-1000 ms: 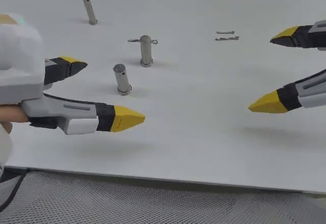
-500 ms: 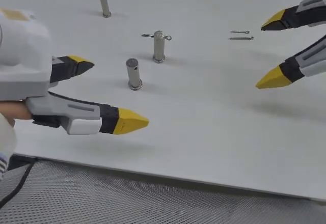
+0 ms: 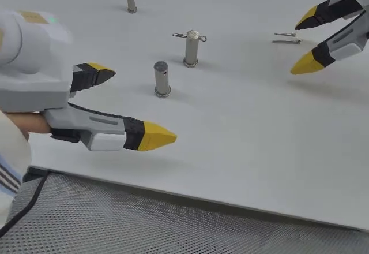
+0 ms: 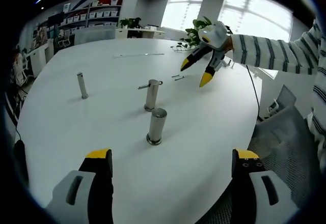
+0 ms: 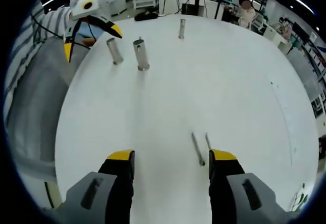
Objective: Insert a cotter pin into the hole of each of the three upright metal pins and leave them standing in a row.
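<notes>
Widely spread, the left gripper and right gripper hover over the smooth white bench. Three cylindrical steel pins stand upright, and two thin wire cotter pins lie flat near the right gripper's yellow tips.

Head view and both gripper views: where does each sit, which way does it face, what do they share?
Head view: on the person's head, looking forward and down over the white table; left gripper, right gripper and a sleeve show.
Left gripper view: on the left gripper, facing the nearest metal pin; own fingers below, right gripper beyond.
Right gripper view: on the right gripper, facing two loose cotter pins; own fingers below.
Shared: all show the middle pin.
</notes>
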{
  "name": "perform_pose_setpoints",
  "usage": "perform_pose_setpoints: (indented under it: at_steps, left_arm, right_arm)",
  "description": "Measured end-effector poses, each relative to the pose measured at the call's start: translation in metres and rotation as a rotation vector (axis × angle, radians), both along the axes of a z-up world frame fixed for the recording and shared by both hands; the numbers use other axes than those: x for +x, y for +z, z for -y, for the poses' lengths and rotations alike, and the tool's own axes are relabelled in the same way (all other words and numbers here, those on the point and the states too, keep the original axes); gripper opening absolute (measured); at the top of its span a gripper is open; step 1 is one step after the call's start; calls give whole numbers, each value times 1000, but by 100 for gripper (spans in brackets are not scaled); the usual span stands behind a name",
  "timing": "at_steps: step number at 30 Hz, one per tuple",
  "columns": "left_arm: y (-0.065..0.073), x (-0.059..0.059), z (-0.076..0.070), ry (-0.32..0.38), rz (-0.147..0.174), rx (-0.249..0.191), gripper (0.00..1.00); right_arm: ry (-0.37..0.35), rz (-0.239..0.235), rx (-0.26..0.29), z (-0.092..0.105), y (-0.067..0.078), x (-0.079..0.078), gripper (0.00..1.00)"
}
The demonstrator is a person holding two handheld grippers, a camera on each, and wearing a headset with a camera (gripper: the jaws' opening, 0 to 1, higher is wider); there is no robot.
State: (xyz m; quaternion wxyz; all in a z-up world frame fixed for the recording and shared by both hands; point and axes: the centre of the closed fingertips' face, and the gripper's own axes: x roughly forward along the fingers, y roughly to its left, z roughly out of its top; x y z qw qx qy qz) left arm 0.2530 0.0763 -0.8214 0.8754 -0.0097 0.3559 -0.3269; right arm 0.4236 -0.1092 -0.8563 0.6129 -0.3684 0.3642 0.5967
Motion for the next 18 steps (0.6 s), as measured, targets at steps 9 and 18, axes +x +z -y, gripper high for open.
perform_pose_setpoints:
  at_steps: [9,18]
  left_arm:
    - [0,1,1,31,-6,-19,96]
    - [-2,0,-3,32,-14,-34,92]
  right_arm:
    - [5,-41,-66,2,-14,2,57]
    - [-38,-68,-94,4,-14,13,44]
